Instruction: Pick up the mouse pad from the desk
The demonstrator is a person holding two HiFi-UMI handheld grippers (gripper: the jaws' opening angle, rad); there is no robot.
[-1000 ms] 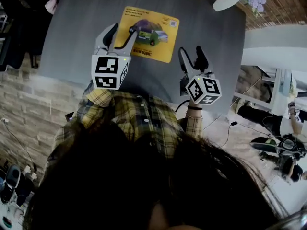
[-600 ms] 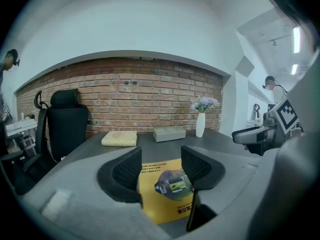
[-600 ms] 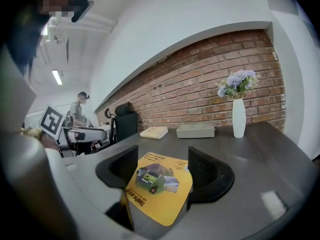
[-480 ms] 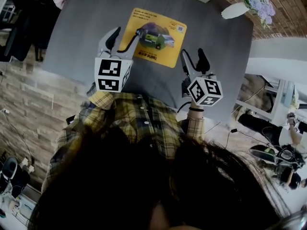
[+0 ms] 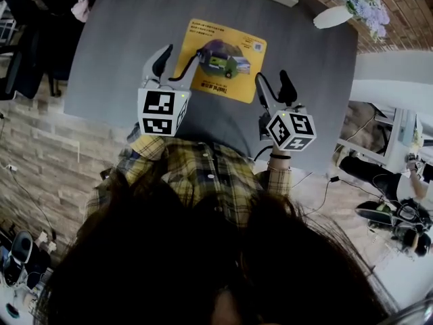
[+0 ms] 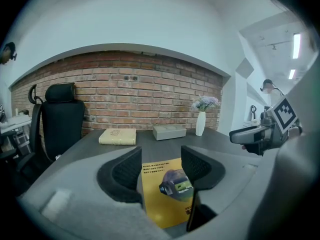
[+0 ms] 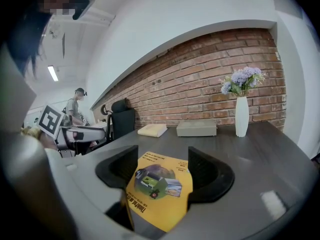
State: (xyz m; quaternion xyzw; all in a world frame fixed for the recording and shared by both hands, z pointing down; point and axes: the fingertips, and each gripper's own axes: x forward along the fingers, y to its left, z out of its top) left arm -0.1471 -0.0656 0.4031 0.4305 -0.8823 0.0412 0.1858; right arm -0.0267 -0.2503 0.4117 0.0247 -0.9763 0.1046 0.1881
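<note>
Mouse pad (image 5: 223,59) untouched, left gripper (image 5: 180,55), right gripper (image 5: 272,83) jaws apart, bystander (image 7: 75,106) only latter's view

Bare desk (image 5: 108,59) surrounds mouse pad (image 5: 220,58); book (image 6: 117,136), box (image 6: 169,132), vase (image 6: 200,123) stand well behind

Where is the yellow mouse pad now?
In the head view the mouse pad lies flat on the middle of the desk, right ahead of the left gripper and ahead-left of the right gripper.
</note>
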